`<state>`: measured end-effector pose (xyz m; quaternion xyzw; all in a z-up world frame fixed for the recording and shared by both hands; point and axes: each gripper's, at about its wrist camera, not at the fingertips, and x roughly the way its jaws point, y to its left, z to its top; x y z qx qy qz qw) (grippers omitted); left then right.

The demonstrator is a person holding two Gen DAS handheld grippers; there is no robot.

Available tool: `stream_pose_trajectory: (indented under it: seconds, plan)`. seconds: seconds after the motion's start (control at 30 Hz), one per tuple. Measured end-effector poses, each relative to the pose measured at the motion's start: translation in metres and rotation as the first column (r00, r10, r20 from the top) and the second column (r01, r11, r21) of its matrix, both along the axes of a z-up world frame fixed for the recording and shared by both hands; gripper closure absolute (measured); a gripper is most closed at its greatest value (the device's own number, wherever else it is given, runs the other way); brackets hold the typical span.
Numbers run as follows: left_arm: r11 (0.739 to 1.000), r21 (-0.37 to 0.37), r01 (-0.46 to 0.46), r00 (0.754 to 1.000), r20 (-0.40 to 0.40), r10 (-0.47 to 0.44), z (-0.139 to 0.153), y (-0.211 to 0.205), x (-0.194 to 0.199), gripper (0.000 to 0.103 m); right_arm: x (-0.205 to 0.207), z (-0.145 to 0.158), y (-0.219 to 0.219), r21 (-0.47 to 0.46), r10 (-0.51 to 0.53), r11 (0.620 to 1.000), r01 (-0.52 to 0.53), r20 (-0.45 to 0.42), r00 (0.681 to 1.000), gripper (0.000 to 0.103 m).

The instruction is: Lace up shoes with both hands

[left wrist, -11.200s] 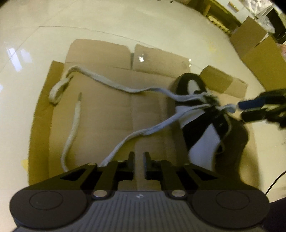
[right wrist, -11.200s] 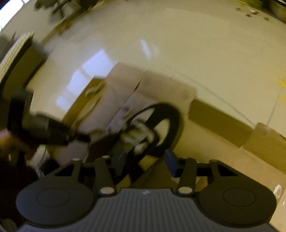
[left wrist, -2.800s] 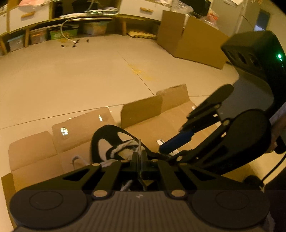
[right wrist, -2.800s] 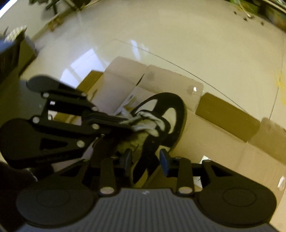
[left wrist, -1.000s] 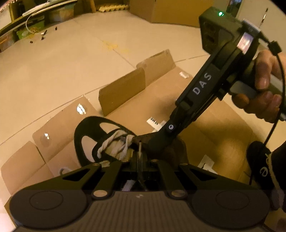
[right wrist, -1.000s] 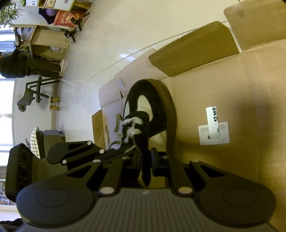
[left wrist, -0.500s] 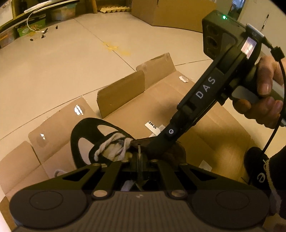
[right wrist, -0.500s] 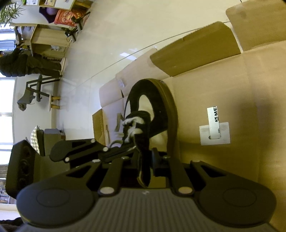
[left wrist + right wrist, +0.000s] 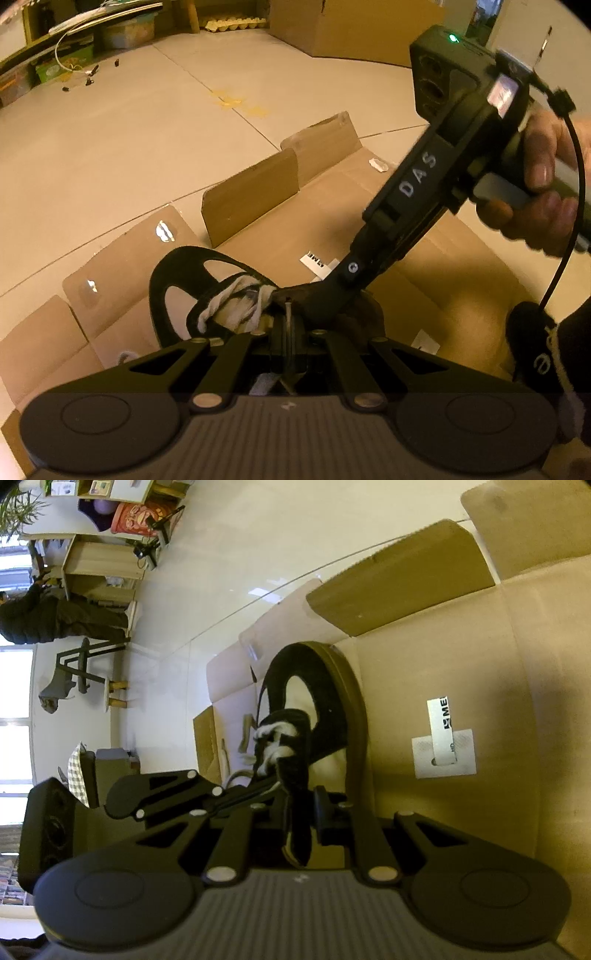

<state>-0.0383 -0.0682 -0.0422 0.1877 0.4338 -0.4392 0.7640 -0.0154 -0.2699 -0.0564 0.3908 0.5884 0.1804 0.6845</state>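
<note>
**Operator:** Where is the shoe (image 9: 177, 273), and what has changed?

**Technician:** It lies on the flattened cardboard (image 9: 424, 280) on the floor. Eleven seconds ago its lace (image 9: 236, 306) trailed loose across the cardboard; it is now bunched at the eyelets. The left gripper (image 9: 288, 325) is closed on the lace tip. The right gripper (image 9: 301, 808) has rolled onto its side in the last three seconds, and its jaws now straddle the shoe's black flap (image 9: 295, 760), slightly wider than a second ago. Whether the pads press on the flap cannot be told. In my judgement, threading is in progress, with the flap steadied.

**Operator:** How do the views differ?

**Technician:** Only the left view shows the lace tip and the hand (image 9: 543, 192) holding the right gripper. Only the right view shows the flap between the jaws.
</note>
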Motion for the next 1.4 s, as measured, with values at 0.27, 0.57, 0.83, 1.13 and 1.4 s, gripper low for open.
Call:
stream_pose_trajectory:
  seconds: [0.27, 0.57, 0.83, 1.13, 1.4]
  plan:
    - [1.000, -0.006, 0.011, 1.000, -0.002, -0.011, -0.001, -0.001, 0.002, 0.102, -0.002, -0.004, 0.001, 0.008, -0.002, 1.000, 0.002, -0.005, 1.000, 0.086]
    - [1.000, -0.014, 0.022, 1.000, 0.010, -0.022, -0.005, -0.002, 0.003, 0.101, -0.004, -0.003, 0.001, 0.026, -0.014, 1.000, 0.015, -0.021, 1.000, 0.075]
    - [0.999, 0.021, 0.038, 0.999, -0.007, -0.038, -0.011, -0.010, 0.009, 0.094, 0.000, 0.003, -0.014, 0.067, -0.108, 0.992, 0.110, -0.020, 0.994, 0.075]
    - [0.999, 0.035, 0.023, 0.999, -0.039, -0.021, 0.001, -0.003, 0.009, 0.075, -0.001, 0.003, -0.019, 0.047, -0.128, 0.991, 0.129, -0.020, 0.992, 0.072]
    - [0.998, 0.060, 0.007, 1.000, -0.028, -0.006, 0.011, -0.004, 0.005, 0.078, 0.001, 0.000, -0.023, 0.046, -0.126, 0.991, 0.127, -0.025, 0.992, 0.071]
